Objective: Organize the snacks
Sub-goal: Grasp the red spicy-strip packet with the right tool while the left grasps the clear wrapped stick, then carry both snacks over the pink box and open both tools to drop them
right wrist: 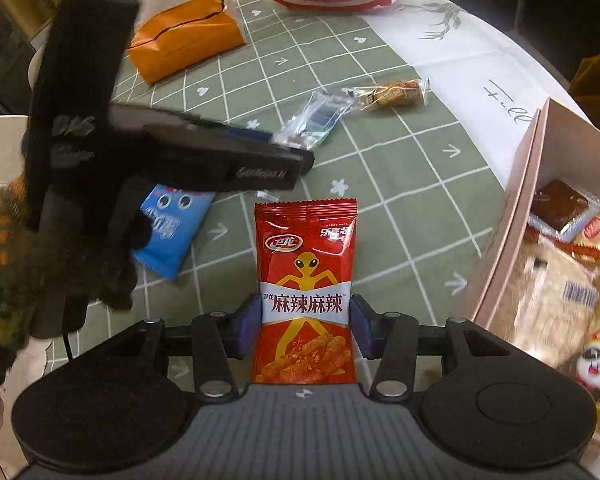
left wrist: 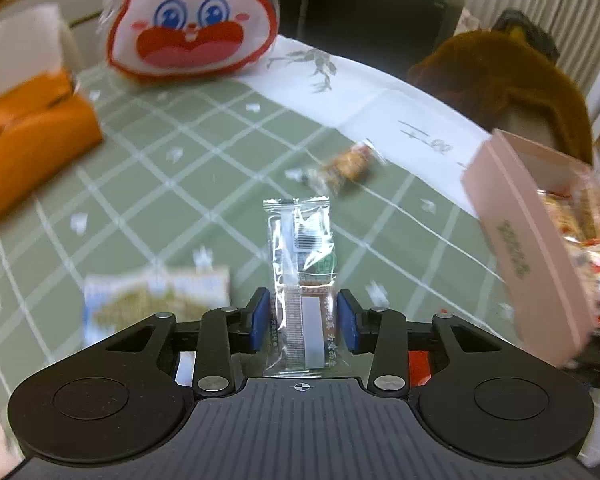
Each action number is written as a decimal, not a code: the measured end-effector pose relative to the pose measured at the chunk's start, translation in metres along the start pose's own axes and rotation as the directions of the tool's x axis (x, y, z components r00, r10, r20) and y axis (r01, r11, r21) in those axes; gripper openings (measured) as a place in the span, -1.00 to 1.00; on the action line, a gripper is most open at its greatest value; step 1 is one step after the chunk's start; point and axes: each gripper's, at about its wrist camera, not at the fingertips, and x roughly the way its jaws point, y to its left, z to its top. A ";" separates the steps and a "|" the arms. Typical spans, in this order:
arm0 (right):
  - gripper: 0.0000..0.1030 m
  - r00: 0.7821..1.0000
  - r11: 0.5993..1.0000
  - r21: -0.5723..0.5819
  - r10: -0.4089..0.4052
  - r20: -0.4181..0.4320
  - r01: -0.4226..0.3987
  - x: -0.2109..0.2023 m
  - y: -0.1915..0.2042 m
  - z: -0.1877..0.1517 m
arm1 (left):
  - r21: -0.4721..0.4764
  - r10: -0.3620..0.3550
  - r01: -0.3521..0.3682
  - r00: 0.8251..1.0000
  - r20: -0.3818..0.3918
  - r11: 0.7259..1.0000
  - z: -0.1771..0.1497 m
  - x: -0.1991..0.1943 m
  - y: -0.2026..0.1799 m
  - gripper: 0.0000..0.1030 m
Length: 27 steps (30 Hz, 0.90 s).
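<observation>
Two packets, each clamped between fingers (right wrist: 244, 328)

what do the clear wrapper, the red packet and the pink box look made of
Clear snack wrapper: thin glossy plastic film, see-through with crinkly glare. Red alien-print snack packet: shiny printed plastic or foil, with crimped top edge. Pink open box: matte cardboard, probably; flat stiff walls.

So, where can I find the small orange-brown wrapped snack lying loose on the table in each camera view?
Left wrist view: the orange-brown wrapped snack lies right of centre, above the clear packet the left gripper holds.
Right wrist view: it sits upper right of centre, on the green cloth near the white part.
Shared landmark: the pink box, on the right edge in both views.
</observation>
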 end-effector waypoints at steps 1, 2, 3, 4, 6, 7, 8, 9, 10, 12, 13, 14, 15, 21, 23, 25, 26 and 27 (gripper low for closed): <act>-0.08 1.000 1.000 -0.002 0.002 -0.002 -0.002 -0.002 0.002 -0.003 | -0.009 -0.004 0.004 1.000 -0.004 1.000 -0.007 -0.007 -0.001 -0.19; -0.08 1.000 1.000 -0.004 -0.001 -0.004 0.001 -0.002 0.005 -0.005 | -0.011 -0.004 0.004 1.000 -0.008 1.000 -0.015 -0.013 -0.002 -0.20; -0.08 1.000 1.000 -0.008 -0.005 -0.005 0.005 -0.004 0.007 -0.008 | -0.010 -0.005 0.005 1.000 -0.009 1.000 -0.023 -0.021 -0.003 -0.20; -0.08 1.000 1.000 -0.011 -0.006 -0.007 0.005 -0.006 0.009 -0.011 | -0.015 -0.004 0.004 1.000 -0.007 1.000 -0.031 -0.030 -0.003 -0.20; -0.08 1.000 1.000 -0.017 -0.007 -0.010 0.006 -0.009 0.013 -0.018 | -0.056 -0.005 0.004 1.000 -0.007 0.998 -0.048 -0.047 -0.001 -0.20; -0.08 1.000 1.000 -0.023 -0.009 -0.008 0.009 -0.012 0.016 -0.023 | -0.094 -0.012 0.012 1.000 -0.006 0.996 -0.057 -0.055 0.002 -0.20; -0.08 1.000 1.000 -0.027 -0.011 -0.007 0.011 -0.015 0.019 -0.029 | -0.125 -0.021 0.020 1.000 -0.003 0.992 -0.065 -0.063 0.004 -0.20; -0.08 1.000 1.000 -0.029 -0.012 -0.008 0.011 -0.017 0.021 -0.035 | -0.156 -0.028 0.028 1.000 0.002 0.987 -0.074 -0.070 0.005 -0.20; -0.08 1.000 1.000 -0.027 -0.011 -0.009 0.011 -0.020 0.023 -0.042 | -0.174 -0.033 0.033 0.999 0.004 0.984 -0.081 -0.075 0.005 -0.20; -0.08 1.000 1.000 -0.016 -0.011 -0.016 0.011 -0.025 0.025 -0.056 | -0.194 -0.054 0.054 0.999 0.007 0.980 -0.094 -0.085 0.001 -0.20; -0.08 1.000 1.000 -0.011 -0.013 -0.018 0.013 -0.027 0.024 -0.062 | -0.201 -0.066 0.066 0.998 0.008 0.977 -0.101 -0.089 -0.003 -0.20; -0.08 1.000 1.000 -0.005 -0.016 -0.018 0.016 -0.030 0.024 -0.069 | -0.204 -0.074 0.074 0.997 0.006 0.976 -0.106 -0.092 -0.007 -0.20; -0.08 1.000 1.000 0.001 -0.020 -0.016 0.020 -0.035 0.023 -0.076 | -0.203 -0.080 0.079 0.997 0.003 0.976 -0.111 -0.095 -0.011 -0.20; -0.08 0.998 0.995 0.069 -0.066 0.004 0.066 -0.064 0.007 -0.119 | -0.155 -0.131 0.125 0.991 -0.025 0.980 -0.129 -0.102 -0.048 -0.20; -0.08 0.997 0.991 0.106 -0.081 0.013 0.080 -0.075 -0.001 -0.133 | -0.127 -0.154 0.149 0.988 -0.027 0.981 -0.132 -0.106 -0.063 -0.20; -0.08 0.995 0.984 0.147 -0.101 0.027 0.096 -0.086 -0.010 -0.147 | -0.098 -0.180 0.176 0.983 -0.032 0.979 -0.136 -0.111 -0.078 -0.20; -0.08 0.993 0.980 0.168 -0.110 0.034 0.103 -0.092 -0.014 -0.154 | -0.086 -0.192 0.188 0.981 -0.035 0.978 -0.138 -0.113 -0.084 -0.20; -0.08 0.992 0.977 0.186 -0.118 0.043 0.108 -0.098 -0.017 -0.160 | -0.073 -0.205 0.202 0.978 -0.037 0.977 -0.140 -0.116 -0.091 -0.20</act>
